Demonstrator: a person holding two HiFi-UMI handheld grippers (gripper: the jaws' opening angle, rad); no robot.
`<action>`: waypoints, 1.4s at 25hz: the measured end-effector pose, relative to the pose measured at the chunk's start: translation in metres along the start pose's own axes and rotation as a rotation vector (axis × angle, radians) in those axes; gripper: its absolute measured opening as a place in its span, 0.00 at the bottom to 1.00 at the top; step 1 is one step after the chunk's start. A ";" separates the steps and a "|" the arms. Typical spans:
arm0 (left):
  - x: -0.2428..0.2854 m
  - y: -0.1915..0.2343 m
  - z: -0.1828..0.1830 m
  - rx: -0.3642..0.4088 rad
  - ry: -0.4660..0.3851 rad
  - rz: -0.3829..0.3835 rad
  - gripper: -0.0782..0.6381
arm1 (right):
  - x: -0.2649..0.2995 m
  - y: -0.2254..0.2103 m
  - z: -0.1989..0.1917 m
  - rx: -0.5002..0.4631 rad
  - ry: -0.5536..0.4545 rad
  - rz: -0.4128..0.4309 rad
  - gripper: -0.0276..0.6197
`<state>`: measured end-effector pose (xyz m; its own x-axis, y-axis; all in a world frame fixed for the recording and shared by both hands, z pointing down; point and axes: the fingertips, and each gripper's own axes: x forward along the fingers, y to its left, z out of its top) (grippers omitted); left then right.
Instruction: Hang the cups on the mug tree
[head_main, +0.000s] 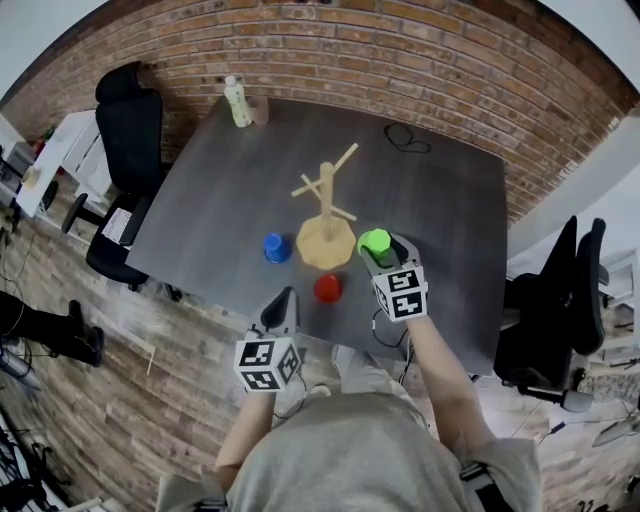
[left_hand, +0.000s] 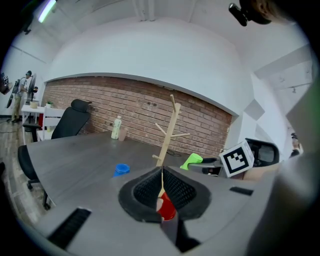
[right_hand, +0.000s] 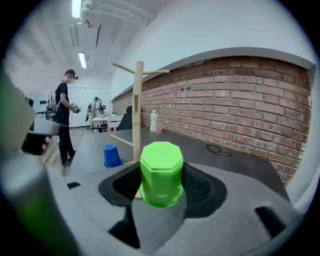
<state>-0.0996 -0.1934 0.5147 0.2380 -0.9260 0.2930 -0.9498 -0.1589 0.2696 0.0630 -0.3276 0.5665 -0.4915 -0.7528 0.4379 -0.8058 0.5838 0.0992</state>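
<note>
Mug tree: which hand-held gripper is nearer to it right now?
Right. The right hand-held gripper, holding a green cup, is beside the mug tree's base; the left hand-held gripper is back by the table edge, behind the red cup.

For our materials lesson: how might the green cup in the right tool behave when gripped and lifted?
The green cup looks like small plastic, so probably light. Its flat facets likely resist rolling; its taper might slip in the right tool.

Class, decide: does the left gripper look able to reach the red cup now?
Probably yes: the red cup stands just ahead of the left gripper, nothing between them, though its shut jaws must open.
</note>
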 end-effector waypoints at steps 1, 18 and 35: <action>-0.002 -0.001 0.001 0.002 -0.001 -0.004 0.12 | -0.004 0.000 0.004 -0.003 -0.007 -0.002 0.43; -0.040 -0.013 0.001 0.010 -0.021 -0.049 0.12 | -0.064 0.013 0.081 -0.061 -0.140 -0.036 0.43; -0.061 -0.015 0.003 -0.008 -0.045 -0.056 0.12 | -0.085 0.026 0.145 -0.109 -0.258 -0.036 0.43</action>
<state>-0.1002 -0.1358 0.4905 0.2807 -0.9304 0.2356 -0.9337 -0.2078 0.2917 0.0361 -0.2925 0.4018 -0.5426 -0.8178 0.1920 -0.7905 0.5744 0.2124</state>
